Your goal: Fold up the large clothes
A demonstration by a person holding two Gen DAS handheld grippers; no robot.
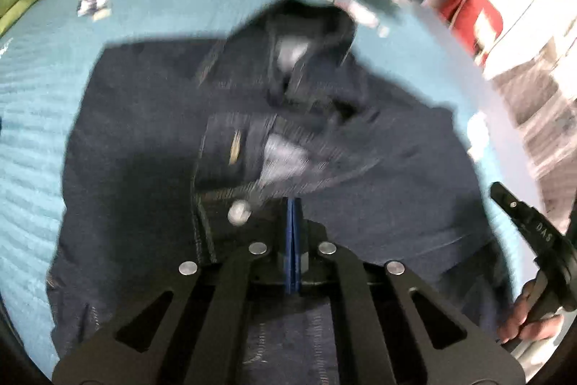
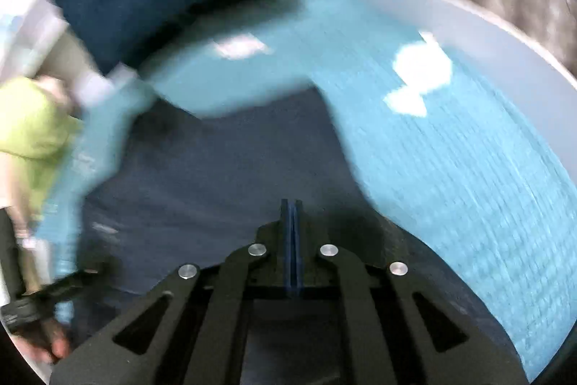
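The dark navy denim garment (image 1: 252,118) lies spread over the middle of the teal ribbed bed cover (image 1: 32,139), its rumpled collar end toward the far edge. The left gripper (image 1: 294,204) and the right gripper (image 2: 292,208) hover over it with their blue pads pressed together, and I cannot tell whether either pinches any cloth. Both views are smeared with motion, so a hasty pull could drag the garment toward the pale edge (image 2: 450,9) or bunch the fold.

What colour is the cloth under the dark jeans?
Light turquoise blue cover, with a fine ribbed texture; the right wrist view shows it best.
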